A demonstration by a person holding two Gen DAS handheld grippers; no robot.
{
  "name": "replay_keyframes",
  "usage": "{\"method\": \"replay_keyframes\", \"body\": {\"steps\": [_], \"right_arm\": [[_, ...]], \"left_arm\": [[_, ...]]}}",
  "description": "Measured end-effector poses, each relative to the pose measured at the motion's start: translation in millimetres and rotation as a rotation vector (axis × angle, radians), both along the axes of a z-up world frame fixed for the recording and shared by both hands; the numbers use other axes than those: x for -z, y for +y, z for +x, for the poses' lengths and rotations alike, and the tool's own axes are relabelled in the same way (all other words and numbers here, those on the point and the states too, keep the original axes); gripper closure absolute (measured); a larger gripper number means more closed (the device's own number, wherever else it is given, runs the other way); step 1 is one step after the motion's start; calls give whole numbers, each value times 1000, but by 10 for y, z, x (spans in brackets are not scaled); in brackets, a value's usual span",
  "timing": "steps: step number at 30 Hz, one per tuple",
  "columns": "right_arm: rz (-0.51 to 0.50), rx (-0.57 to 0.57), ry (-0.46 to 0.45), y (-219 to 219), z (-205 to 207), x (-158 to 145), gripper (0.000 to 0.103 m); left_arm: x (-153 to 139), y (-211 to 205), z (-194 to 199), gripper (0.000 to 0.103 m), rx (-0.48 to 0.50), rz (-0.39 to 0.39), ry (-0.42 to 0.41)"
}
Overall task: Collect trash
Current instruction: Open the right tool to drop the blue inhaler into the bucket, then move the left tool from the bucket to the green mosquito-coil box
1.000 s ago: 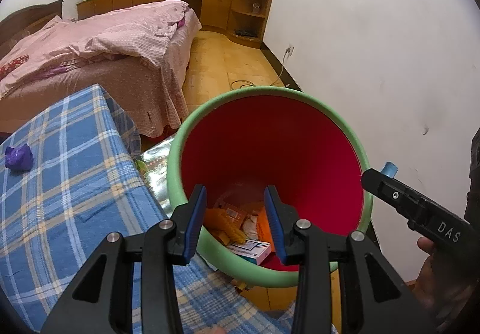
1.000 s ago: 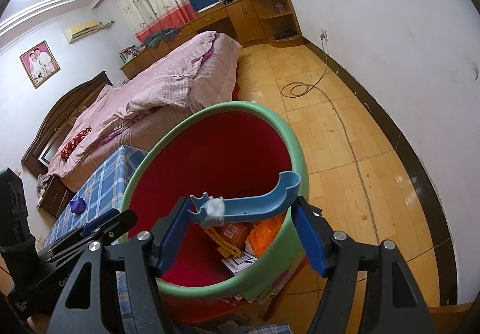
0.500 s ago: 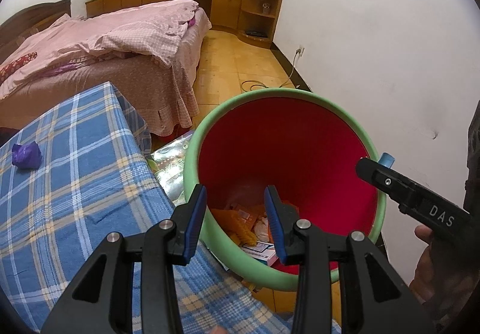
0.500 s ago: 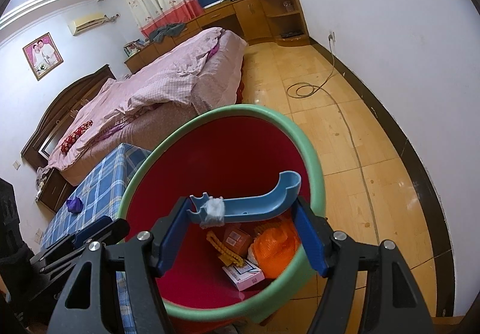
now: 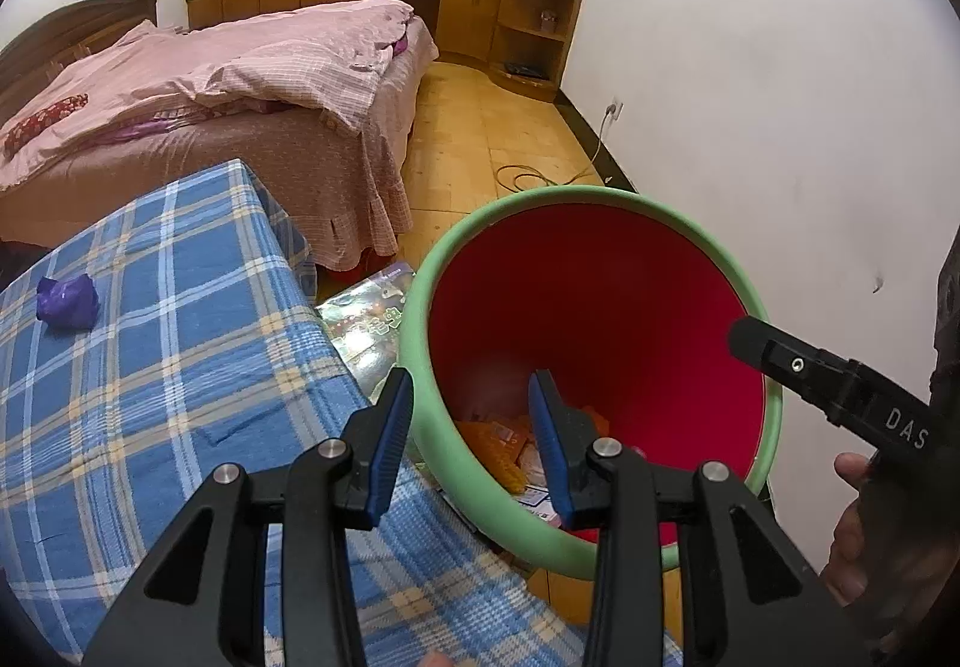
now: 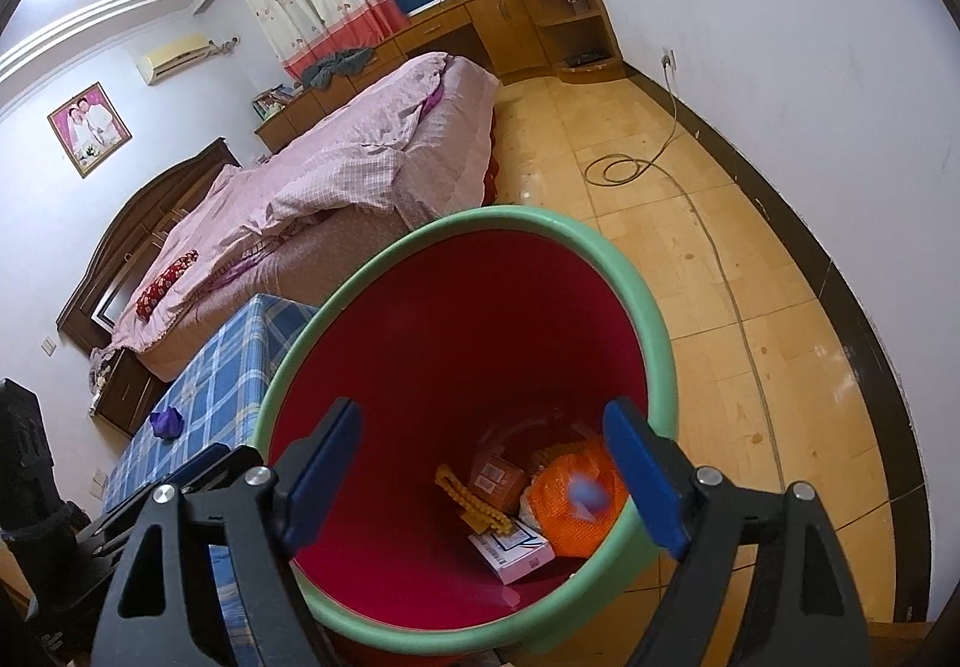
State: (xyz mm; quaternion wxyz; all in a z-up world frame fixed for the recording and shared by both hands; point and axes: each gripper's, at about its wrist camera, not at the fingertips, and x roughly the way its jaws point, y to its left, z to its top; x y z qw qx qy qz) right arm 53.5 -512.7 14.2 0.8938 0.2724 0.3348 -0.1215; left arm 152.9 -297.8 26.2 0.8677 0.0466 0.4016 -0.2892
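We hold the right hand-held gripper (image 6: 480,481) over the bin (image 6: 654,331), its jaws just opened wide with nothing between them; a blurred blue scrap (image 6: 585,493) is inside the bin above the orange bag (image 6: 570,517). Our left hand-held gripper (image 5: 471,445) clamps the bin's green rim (image 5: 420,427) beside the desk's (image 5: 150,367) corner.

Both views close above bin (image 5: 600,307)
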Motion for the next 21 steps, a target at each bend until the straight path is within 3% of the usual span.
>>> {"method": "replay_keyframes", "body": {"steps": [5, 13, 19, 21], "right_arm": [[0, 0, -6, 31, -21, -27, 18], [-3, -2, -19, 109, -88, -89, 18], [-3, -5, -29, 172, -138, -114, 18], [-4, -5, -35, 193, -164, -127, 10]], "left_arm": [[-40, 60, -22, 55, -10, -2, -10], [-106, 161, -69, 54, -27, 0, -23], [-155, 273, -112, 40, -55, 0, -37], [-172, 332, -133, 36, -66, 6, -47]]}}
